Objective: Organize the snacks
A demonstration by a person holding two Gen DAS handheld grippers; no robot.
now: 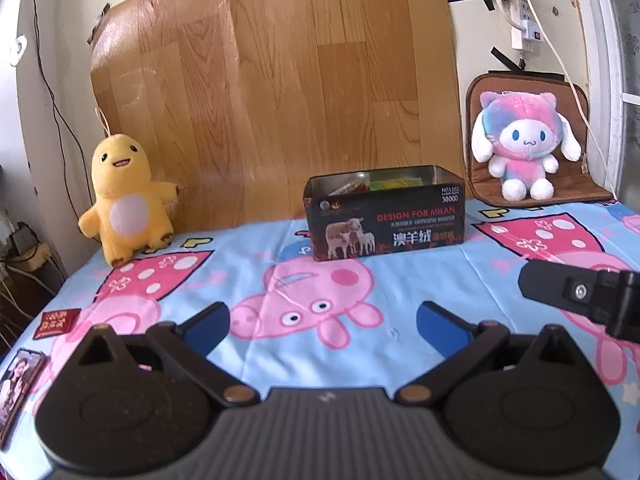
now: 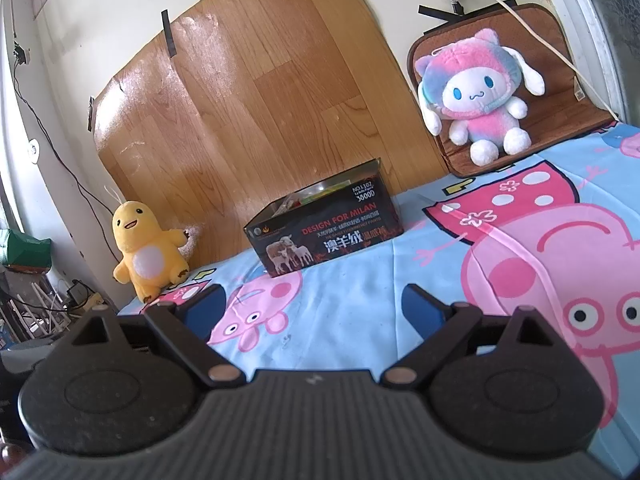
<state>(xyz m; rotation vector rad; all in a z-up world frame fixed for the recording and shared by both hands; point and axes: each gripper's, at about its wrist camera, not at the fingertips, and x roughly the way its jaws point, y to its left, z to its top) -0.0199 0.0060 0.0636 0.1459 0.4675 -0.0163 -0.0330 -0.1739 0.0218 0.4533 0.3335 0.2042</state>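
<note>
A dark open-topped box (image 1: 386, 216) printed "DESIGN FOR MILAN" stands at the back of the table, with several snack packets inside. The same box (image 2: 324, 226) shows in the right wrist view, tilted in the frame. A small red snack packet (image 1: 56, 322) lies flat at the table's left edge, and another packet with a printed picture (image 1: 18, 384) lies nearer, at the lower left. My left gripper (image 1: 322, 324) is open above the cloth with nothing between its blue pads. My right gripper (image 2: 314, 308) is open too, holding nothing; part of it (image 1: 580, 300) juts into the left view.
A blue cartoon-pig cloth (image 1: 400, 320) covers the table. A yellow plush (image 1: 126, 204) sits back left. A pink-and-blue plush (image 1: 516, 140) sits on a brown cushion (image 1: 576, 184) back right. A wood-pattern sheet (image 1: 280, 100) hangs behind; a power strip and cables (image 1: 524, 16) hang on the wall.
</note>
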